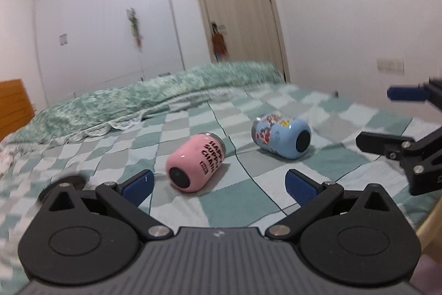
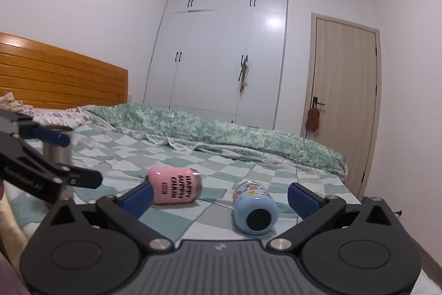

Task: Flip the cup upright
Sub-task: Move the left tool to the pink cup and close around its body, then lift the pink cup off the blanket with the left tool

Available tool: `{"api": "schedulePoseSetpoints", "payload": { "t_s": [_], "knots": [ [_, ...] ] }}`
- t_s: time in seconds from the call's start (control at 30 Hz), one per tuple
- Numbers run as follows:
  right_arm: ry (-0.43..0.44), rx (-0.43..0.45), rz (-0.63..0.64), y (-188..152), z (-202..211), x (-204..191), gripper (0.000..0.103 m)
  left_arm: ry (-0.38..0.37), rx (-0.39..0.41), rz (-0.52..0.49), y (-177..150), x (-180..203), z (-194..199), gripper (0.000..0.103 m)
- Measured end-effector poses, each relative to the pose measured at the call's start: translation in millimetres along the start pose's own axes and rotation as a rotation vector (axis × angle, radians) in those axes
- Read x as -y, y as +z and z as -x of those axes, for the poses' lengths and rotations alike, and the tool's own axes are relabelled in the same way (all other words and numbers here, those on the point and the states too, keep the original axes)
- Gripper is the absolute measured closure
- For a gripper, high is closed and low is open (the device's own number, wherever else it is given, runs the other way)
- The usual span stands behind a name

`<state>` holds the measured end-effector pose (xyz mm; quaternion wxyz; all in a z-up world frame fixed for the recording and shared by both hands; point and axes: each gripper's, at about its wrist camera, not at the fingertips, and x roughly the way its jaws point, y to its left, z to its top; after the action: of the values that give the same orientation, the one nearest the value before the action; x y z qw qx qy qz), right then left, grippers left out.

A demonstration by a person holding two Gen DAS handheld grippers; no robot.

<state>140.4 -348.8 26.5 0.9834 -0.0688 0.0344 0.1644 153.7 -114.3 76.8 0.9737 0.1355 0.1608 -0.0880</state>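
- Even, soft indoor light; both views are bright, with faint shadows under the pink cup [image 1: 195, 164] and blue cup [image 1: 281, 136].
- A white glare spot sits on the glossy wardrobe [image 1: 96, 18], also seen in the right wrist view [image 2: 226, 51].
- Left wrist view is motion-blurred, worst on the quilt [image 1: 154, 96] beside the wardrobe.
- Fisheye bending curves the door [image 1: 237, 4]; corners go dark.

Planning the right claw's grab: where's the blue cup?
Blue cup lies on its side on the checkered bedspread, between the right claw's fingers, right of the pink cup.
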Motion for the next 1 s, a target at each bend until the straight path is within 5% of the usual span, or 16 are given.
{"api": "schedulePoseSetpoints", "payload": {
  "t_s": [0.3,0.67,0.83,0.87,1.0],
  "knots": [
    [0.058,-0.158,-0.051,10,-69,64,0.000,0.094,-0.220,-0.178,40,12,-113,0.000],
    [0.110,-0.279,-0.075,4,-159,116,0.000,0.211,-0.483,-0.290,47,13,-245,0.000],
    [0.165,-0.319,-0.088,-4,-184,120,0.000,0.216,-0.562,-0.298,32,5,-282,0.000],
    [0.173,-0.321,-0.089,-5,-188,120,0.000,0.208,-0.587,-0.289,28,3,-289,0.007],
    [0.193,-0.320,-0.100,-11,-193,119,0.000,0.225,-0.560,-0.331,21,2,-292,0.011]
  ]
}}
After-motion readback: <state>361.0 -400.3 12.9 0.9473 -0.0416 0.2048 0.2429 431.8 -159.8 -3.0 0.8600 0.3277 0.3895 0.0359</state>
